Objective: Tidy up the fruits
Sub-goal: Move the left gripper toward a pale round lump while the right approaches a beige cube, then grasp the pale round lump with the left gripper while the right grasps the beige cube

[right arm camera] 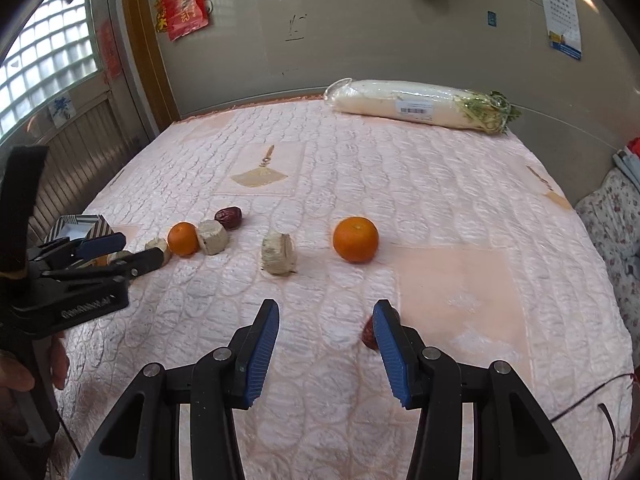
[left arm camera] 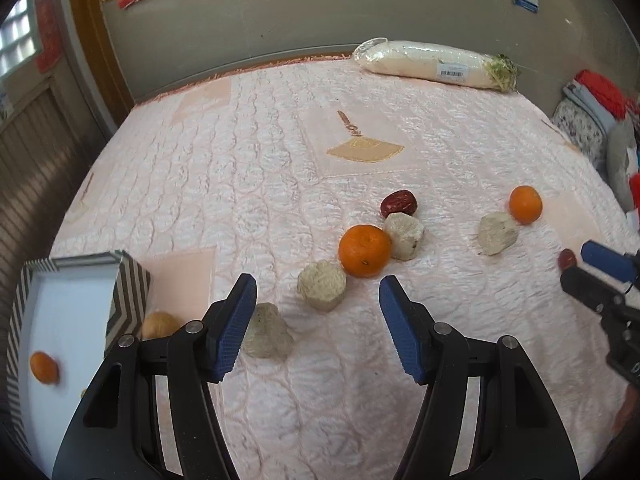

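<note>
1. My left gripper [left arm camera: 318, 300] is spread wide and empty above the pink quilt [left arm camera: 280, 140]; my right gripper [right arm camera: 326, 322] is also spread and empty
2. Against my right gripper's right-hand finger lies a red jujube [right arm camera: 369, 334], half hidden behind the pad, not between the jaws
3. Taking the near mandarin [left arm camera: 364, 250] as landmark: pale root chunks [left arm camera: 322, 285] touch it on both sides, a second jujube [left arm camera: 399, 204] sits just behind it, another mandarin [left arm camera: 525, 204] well to its right
4. The striped box [left arm camera: 68, 312] far left of it already holds one mandarin [left arm camera: 44, 367]
5. I judge mandarins light, soft-skinned, apt to roll; grip across the widest middle, gently
6. Jujubes look small and slick; pinch across the short axis
</note>
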Demonstrator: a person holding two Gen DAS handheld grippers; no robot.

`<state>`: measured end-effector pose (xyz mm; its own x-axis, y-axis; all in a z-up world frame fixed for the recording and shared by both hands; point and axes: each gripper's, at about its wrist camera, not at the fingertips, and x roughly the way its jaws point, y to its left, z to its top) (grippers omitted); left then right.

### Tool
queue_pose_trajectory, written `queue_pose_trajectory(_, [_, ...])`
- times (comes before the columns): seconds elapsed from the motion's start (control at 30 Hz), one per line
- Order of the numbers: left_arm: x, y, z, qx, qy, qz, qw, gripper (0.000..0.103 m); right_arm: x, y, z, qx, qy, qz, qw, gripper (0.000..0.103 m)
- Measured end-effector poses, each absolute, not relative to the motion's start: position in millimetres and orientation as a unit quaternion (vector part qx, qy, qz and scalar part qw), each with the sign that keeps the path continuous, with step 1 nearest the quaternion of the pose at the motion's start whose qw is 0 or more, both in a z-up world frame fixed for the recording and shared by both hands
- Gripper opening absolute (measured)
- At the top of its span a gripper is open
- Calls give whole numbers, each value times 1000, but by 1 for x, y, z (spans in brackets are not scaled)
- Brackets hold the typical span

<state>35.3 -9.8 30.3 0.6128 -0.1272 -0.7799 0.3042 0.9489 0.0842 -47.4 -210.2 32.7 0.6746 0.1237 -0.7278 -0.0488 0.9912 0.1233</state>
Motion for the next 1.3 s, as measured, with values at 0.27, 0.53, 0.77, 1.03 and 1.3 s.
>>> queue_pose_trajectory(0.27, [43, -11, 24, 135, 417, -136, 888, 64, -41, -204, 32, 46, 401, 57, 913, 47])
queue_pose_trajectory(0.53, [37, 3, 37, 89, 421, -169, 887, 64, -39, -203, 31, 46, 403, 59, 912, 47])
queue_pose_trajectory(0.77, [47, 36, 54, -11, 446, -144, 883, 64, -38, -196, 31, 48, 405, 69, 911, 47])
queue_pose_trajectory(1.03, [43, 48, 46, -18, 469, -124, 874, 64, -37, -178, 31, 33, 408, 89, 908, 47])
queue_pose_trajectory(1.3, [48, 42, 40, -23, 486, -120, 865, 64, -38, -171, 31, 29, 409, 93, 907, 47])
